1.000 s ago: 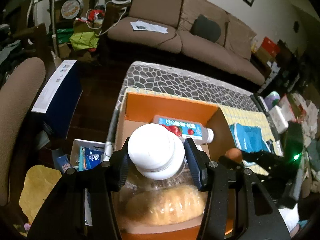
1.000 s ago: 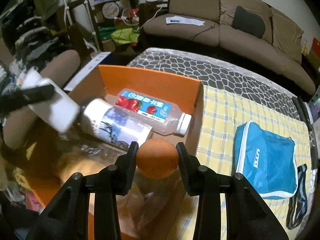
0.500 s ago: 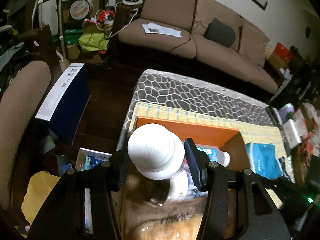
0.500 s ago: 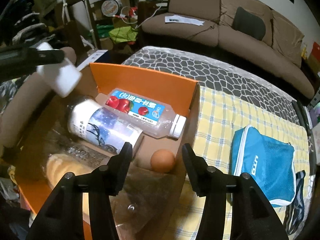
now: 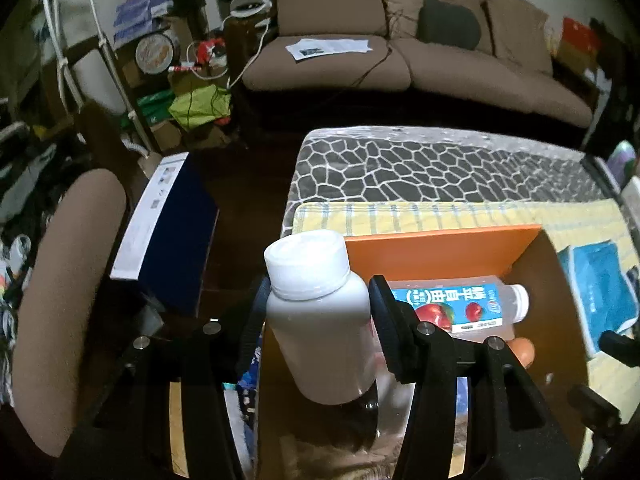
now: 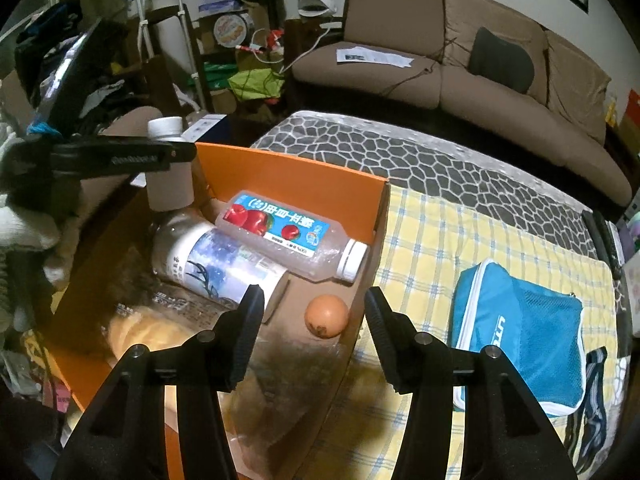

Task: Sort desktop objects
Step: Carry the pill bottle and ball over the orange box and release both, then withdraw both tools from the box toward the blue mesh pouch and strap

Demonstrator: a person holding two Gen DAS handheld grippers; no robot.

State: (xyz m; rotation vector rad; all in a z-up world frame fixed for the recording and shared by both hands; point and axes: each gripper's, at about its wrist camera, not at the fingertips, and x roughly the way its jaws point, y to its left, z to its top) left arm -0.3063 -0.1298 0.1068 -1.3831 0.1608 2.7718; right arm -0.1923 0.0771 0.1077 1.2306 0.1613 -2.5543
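**White bottle held over the box, right claw empty**

At lower centre of the left wrist view, the left claw (image 5: 318, 308) is clamped on a white bottle (image 5: 320, 312), held above the left edge of the orange box (image 6: 296, 176). In the right wrist view, two bottles lie in the box at centre left, and an orange ball (image 6: 326, 315) rests near its right wall. The right claw (image 6: 314, 316) is spread apart, empty, above the ball. A blue pouch (image 6: 520, 336) lies on the surface at right. The packing step seems in hand; next, the white bottle would need lowering into free space.

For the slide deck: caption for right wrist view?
Open right claw above orange ball in orange box.
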